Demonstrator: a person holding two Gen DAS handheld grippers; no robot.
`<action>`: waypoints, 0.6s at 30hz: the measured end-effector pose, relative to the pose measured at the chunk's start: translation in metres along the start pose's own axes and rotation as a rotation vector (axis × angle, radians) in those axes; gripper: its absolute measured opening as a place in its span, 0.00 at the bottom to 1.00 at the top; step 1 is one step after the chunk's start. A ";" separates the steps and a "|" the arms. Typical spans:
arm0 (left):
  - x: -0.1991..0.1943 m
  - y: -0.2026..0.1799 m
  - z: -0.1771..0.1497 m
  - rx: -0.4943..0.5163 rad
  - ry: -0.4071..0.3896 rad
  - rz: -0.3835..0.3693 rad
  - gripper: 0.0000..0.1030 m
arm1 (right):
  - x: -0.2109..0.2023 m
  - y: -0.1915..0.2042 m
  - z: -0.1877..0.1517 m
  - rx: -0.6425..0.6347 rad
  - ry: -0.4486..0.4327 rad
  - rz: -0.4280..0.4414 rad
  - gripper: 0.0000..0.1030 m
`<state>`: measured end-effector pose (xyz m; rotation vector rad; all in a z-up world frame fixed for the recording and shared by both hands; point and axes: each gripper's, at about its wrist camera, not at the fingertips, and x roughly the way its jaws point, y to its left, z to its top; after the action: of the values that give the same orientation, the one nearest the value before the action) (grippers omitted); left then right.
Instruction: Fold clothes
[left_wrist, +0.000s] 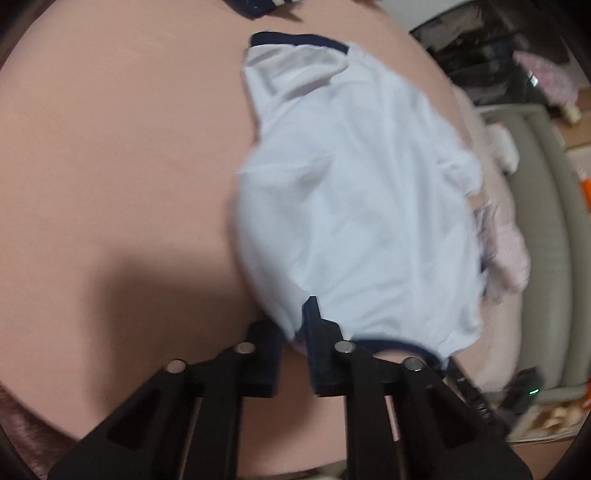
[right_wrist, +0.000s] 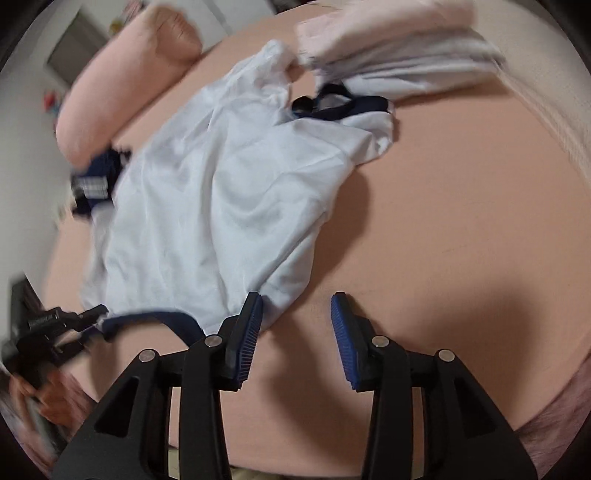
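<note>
A white shirt (right_wrist: 221, 192) lies spread and rumpled on the pink bed (right_wrist: 461, 203), its navy-trimmed hem nearest the cameras. The left claw (left_wrist: 291, 343) pinches one hem corner; the right claw (right_wrist: 295, 332) stands open, its left pad touching the opposite corner, nothing gripped. The step looks like taking both corners; next the right claw likely must close, then both carry the hem towards the collar (left_wrist: 299, 38).

White shirt (left_wrist: 354, 206) (navy-trimmed) on bedsheet (left_wrist: 110, 166)

Shirt (right_wrist: 207, 199) spread on the bed (right_wrist: 461, 221), pillow (right_wrist: 122, 85) behind it, folded clothes (right_wrist: 391, 48) at the far right
</note>
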<state>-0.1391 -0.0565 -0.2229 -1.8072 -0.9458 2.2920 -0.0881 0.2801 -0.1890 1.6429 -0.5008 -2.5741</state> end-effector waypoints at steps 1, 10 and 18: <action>-0.002 0.001 -0.004 0.003 0.005 0.006 0.12 | -0.001 0.006 -0.001 -0.047 0.016 -0.035 0.38; -0.012 0.016 0.002 -0.070 -0.055 -0.175 0.51 | -0.009 -0.017 0.020 0.100 -0.024 0.069 0.46; -0.005 0.014 0.029 -0.115 -0.198 -0.179 0.27 | 0.015 -0.017 0.042 0.133 -0.038 0.149 0.50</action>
<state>-0.1592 -0.0821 -0.2224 -1.4826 -1.2381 2.3792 -0.1297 0.3034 -0.1905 1.5305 -0.7819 -2.5165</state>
